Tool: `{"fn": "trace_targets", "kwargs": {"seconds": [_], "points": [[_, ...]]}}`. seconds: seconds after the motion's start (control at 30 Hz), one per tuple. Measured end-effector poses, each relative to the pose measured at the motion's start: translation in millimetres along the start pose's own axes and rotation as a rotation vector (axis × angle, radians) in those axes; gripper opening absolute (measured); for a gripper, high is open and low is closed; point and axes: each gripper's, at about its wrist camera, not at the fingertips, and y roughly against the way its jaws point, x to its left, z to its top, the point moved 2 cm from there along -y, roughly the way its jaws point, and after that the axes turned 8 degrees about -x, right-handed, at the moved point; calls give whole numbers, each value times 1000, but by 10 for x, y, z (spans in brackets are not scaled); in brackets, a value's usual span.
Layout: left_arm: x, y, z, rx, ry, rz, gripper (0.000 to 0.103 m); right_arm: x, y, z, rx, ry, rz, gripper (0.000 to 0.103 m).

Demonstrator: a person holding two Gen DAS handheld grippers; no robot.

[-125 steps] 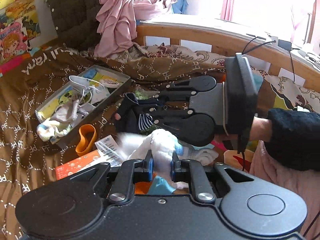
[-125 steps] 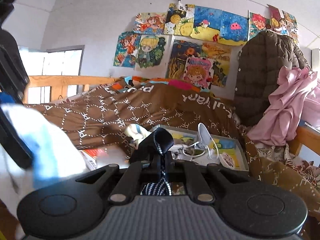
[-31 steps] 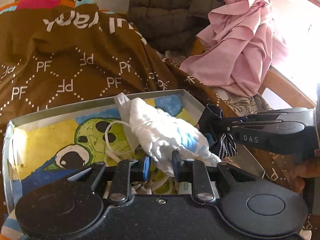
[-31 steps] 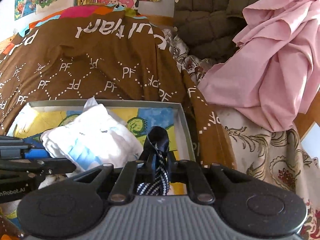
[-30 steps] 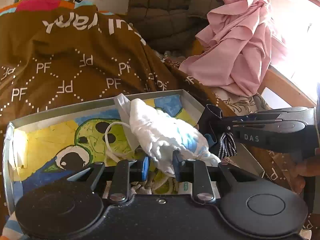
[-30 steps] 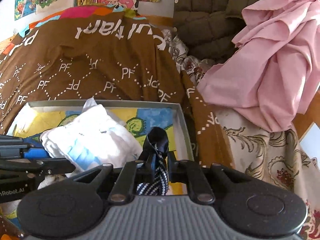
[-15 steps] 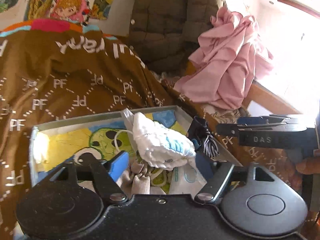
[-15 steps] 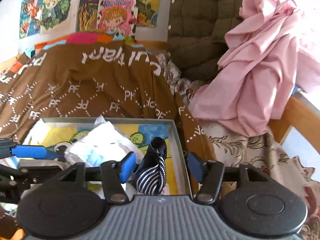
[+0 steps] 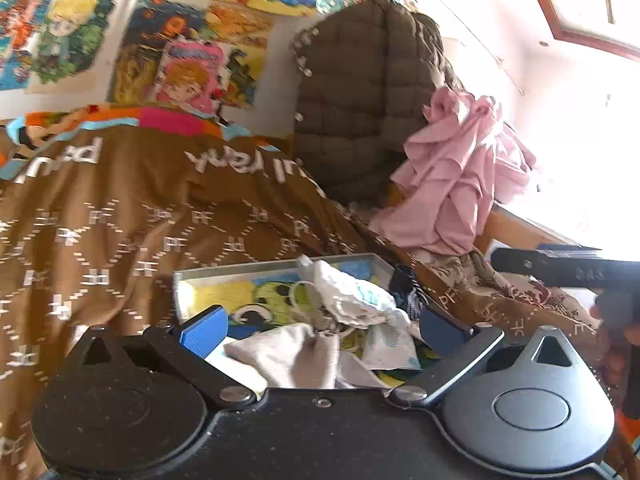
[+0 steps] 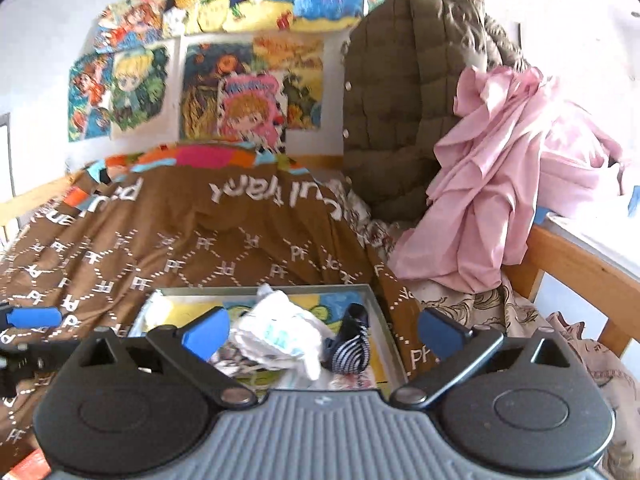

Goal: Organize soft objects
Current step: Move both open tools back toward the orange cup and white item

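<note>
On the brown quilted bed [image 10: 200, 248], both claws [image 9: 320, 326] [image 10: 322, 328] gaped wide above the shallow grey cardboard box [image 10: 376, 312] holding the white-blue sock bundle [image 10: 280, 336] and black striped sock [image 10: 352, 350].

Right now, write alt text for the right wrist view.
The right hand-held gripper hangs open above a shallow box on a brown bedspread, where a white bundle and a striped sock lie. Behind, a pink garment is draped.
</note>
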Motion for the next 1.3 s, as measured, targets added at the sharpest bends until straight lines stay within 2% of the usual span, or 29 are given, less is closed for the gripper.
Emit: {"fn": "trace_targets", "kwargs": {"seconds": [0.17, 0.43, 0.63, 0.93, 1.3], "points": [[55, 276, -19, -8, -20, 21, 102, 181, 356, -85, -55, -9, 8, 103], [9, 589, -171, -4, -51, 6, 102, 400, 770, -332, -52, 6, 55, 103], [-63, 796, -397, 0, -65, -45, 102, 484, 1011, -634, 9, 6, 80, 103], [-151, 986, -701, 66, -144, -114, 102, 703, 1435, -1176, 141, 58, 166, 103], [-193, 1178, -940, 125, -196, -137, 102, 838, 1636, -1471, 211, 83, 263, 103]]}}
